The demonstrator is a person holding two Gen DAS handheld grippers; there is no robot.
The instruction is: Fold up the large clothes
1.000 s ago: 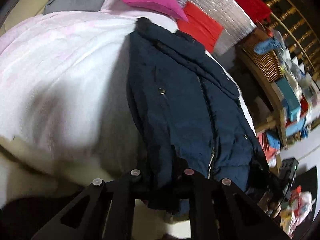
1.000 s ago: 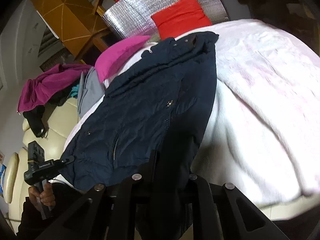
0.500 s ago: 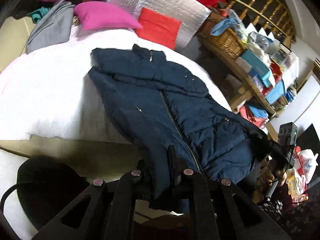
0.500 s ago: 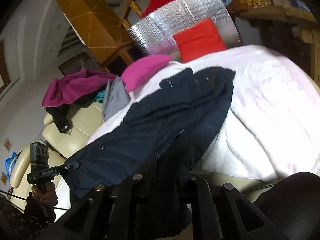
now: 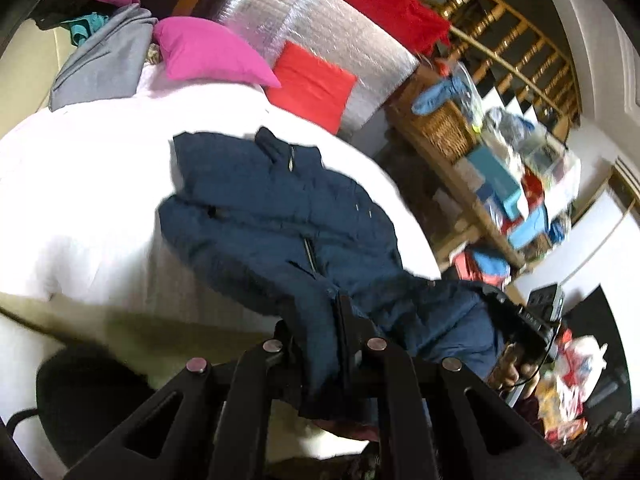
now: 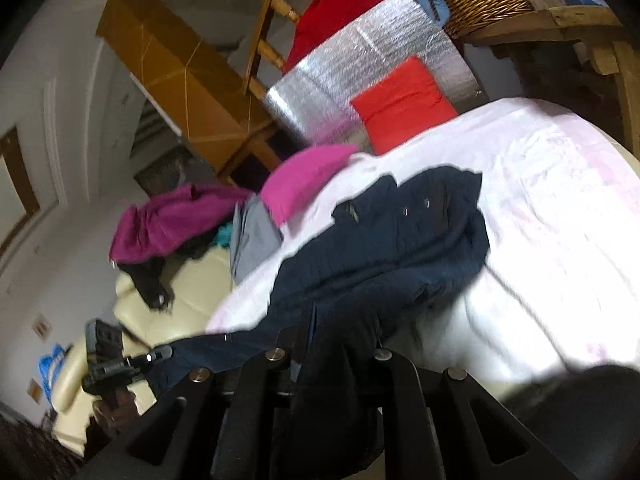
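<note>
A navy padded jacket (image 5: 280, 216) lies on the white bed cover (image 5: 80, 184), collar toward the pillows. My left gripper (image 5: 324, 344) is shut on the jacket's hem, fabric bunched between its fingers. My right gripper (image 6: 328, 352) is shut on the other hem corner of the jacket (image 6: 400, 240). The hem is lifted off the bed and stretched between the two grippers. Each gripper shows in the other's view: the right gripper (image 5: 532, 320) and the left gripper (image 6: 116, 356).
A pink pillow (image 5: 208, 52) and a red pillow (image 5: 316, 84) lie at the bed head by a silver foil panel (image 5: 320, 24). Grey clothing (image 5: 100, 64) lies at the far left. A cluttered wooden shelf with a wicker basket (image 5: 444, 128) stands right of the bed.
Both grippers have pulled the jacket's hem up and back toward me. The jacket has slid down the bed and now bunches, lying smaller and farther off in both views.
</note>
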